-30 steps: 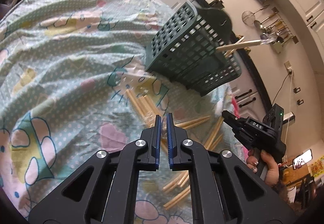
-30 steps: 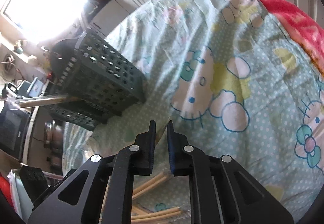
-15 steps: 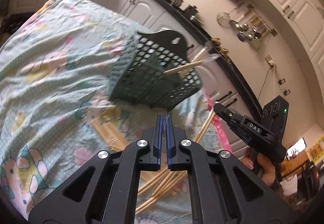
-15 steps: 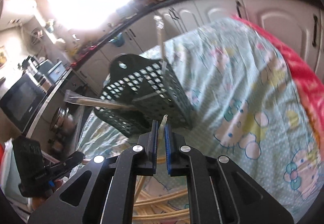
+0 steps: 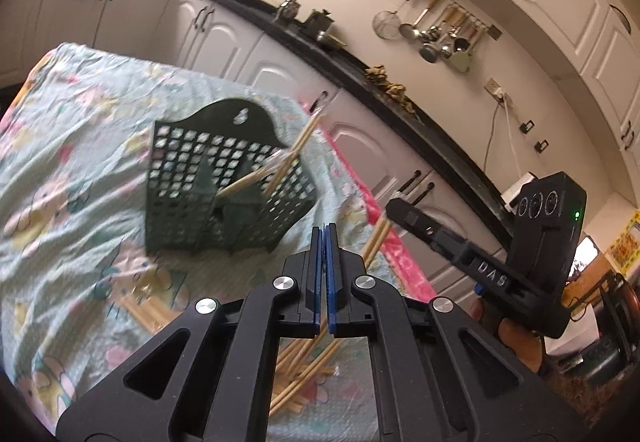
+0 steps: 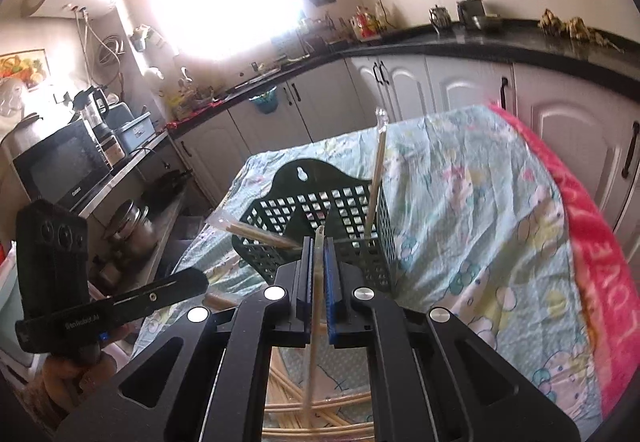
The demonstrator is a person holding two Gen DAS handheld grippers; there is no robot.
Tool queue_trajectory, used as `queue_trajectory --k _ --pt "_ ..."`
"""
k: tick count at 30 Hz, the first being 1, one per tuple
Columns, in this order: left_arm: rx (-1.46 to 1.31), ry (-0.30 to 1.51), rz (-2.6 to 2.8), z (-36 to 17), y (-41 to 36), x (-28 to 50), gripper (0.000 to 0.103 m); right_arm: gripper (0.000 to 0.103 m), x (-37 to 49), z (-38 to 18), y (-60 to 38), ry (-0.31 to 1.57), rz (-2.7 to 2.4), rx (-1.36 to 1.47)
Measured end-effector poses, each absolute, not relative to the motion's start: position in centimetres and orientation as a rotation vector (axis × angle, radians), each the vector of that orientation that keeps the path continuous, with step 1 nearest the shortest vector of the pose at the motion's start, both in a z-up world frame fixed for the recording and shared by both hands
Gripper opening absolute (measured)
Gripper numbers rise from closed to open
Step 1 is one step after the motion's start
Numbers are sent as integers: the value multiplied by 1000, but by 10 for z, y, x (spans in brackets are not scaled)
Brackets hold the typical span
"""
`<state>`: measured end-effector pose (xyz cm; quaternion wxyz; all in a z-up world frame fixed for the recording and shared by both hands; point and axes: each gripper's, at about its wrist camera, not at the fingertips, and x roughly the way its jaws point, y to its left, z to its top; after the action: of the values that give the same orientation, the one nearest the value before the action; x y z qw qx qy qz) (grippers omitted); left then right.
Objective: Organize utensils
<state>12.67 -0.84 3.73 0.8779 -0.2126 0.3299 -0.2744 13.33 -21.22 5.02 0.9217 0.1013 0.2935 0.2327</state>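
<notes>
Right wrist view: both grippers higher than a second ago.
Right gripper [image 6: 318,242] clamps a chopstick [image 6: 314,322]; left gripper [image 5: 325,232] shut, empty. Basket [image 6: 320,222] sits mid-cloth, edges clear.

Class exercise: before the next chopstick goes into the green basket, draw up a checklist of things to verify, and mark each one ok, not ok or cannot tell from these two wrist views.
1. Right gripper shut on a chopstick: ok.
2. Left gripper holding anything: cannot tell; its jaws are shut with nothing seen between them.
3. Green basket upright on the cloth: ok.
4. Basket has room: ok; only a few wrapped chopsticks lean inside.
5. Loose chopsticks left on the cloth: not ok, a pile remains.
6. Grippers clear of each other: ok.
</notes>
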Motion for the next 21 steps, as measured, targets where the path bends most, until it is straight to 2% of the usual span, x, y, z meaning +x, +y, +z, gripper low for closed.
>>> queue_trajectory --k 21 --pt "-419 512 -651 122 -19 139 0 5 131 101 -219 467 488 168"
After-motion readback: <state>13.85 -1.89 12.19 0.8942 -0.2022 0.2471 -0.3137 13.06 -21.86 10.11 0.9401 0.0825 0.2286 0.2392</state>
